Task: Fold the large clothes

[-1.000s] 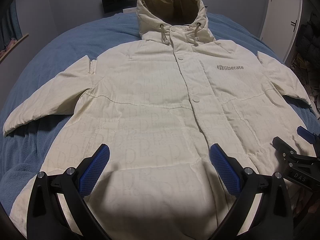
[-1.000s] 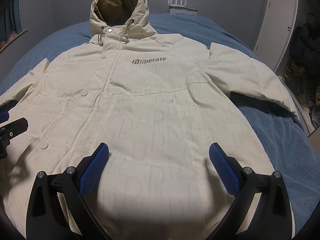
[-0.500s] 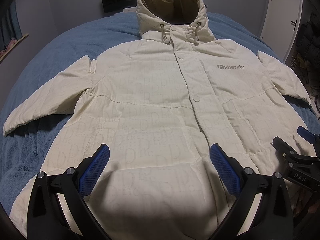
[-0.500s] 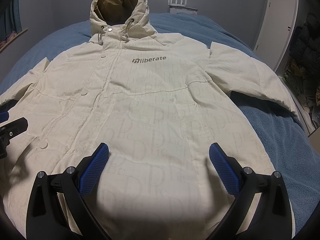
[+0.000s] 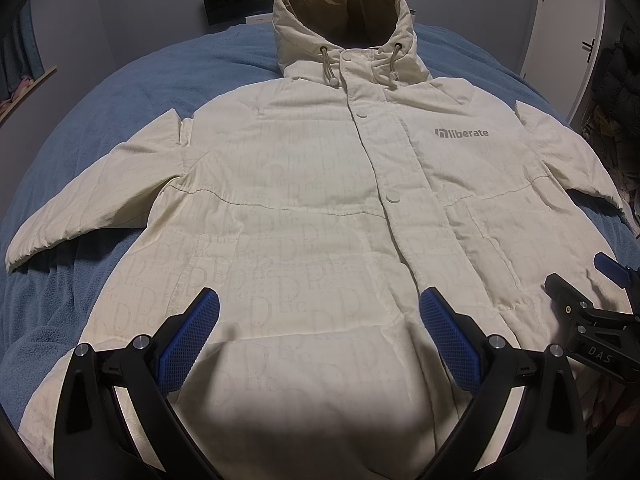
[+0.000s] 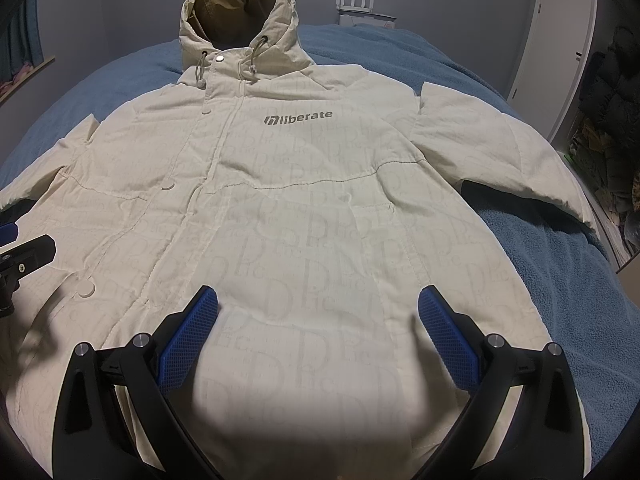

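Nothing has moved since the earlier frames. Cream hooded jacket lies flat, front up, on the blue bed. Left gripper and right gripper hover over its lower half, fingers spread, empty. Only the right view shows the white router; only the left shows the left sleeve's cuff.

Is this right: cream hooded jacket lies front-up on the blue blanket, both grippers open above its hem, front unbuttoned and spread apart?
Not quite. The left wrist view shows the jacket closed down the front. Otherwise correct: it's front-up on the blue blanket, left gripper and right gripper open.
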Motion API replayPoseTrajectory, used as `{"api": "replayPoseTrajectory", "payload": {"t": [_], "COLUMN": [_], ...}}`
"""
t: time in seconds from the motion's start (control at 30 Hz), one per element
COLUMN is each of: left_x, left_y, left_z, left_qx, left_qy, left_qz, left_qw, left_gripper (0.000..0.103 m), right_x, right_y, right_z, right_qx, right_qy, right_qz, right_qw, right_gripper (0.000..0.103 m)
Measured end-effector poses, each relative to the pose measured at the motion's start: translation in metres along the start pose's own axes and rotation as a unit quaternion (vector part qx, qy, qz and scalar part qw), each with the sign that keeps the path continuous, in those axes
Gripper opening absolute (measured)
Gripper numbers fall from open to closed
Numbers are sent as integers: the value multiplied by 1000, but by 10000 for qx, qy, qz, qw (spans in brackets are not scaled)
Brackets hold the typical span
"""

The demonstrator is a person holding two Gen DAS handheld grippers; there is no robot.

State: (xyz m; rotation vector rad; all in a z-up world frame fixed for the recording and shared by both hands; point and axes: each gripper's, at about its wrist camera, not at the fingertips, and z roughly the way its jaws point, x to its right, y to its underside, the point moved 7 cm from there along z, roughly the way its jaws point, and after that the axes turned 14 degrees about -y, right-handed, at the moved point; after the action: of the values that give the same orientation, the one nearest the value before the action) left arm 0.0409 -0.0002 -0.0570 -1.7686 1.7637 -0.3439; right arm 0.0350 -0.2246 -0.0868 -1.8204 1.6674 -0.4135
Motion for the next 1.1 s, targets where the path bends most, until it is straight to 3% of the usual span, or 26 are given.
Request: {"api": "replayPoseTrajectory", "payload": {"t": [0.87, 1.1], "left_x": [0, 0], "left_y": [0, 3], "left_z": [-1, 7], "left_qx": [-14, -145], "left_qy": [-20, -110], "left_qz": [6, 134], "left_qw": [10000, 9997], "left_gripper": [97, 97], "right_x": [5, 6], "right_y": [5, -11], "right_z": [6, -19], "right_qx": [-5, 188], "right_qy": [12, 15], "right_qz": [27, 145], "right_qw": [10000, 9997], "right_gripper": [97, 97]}}
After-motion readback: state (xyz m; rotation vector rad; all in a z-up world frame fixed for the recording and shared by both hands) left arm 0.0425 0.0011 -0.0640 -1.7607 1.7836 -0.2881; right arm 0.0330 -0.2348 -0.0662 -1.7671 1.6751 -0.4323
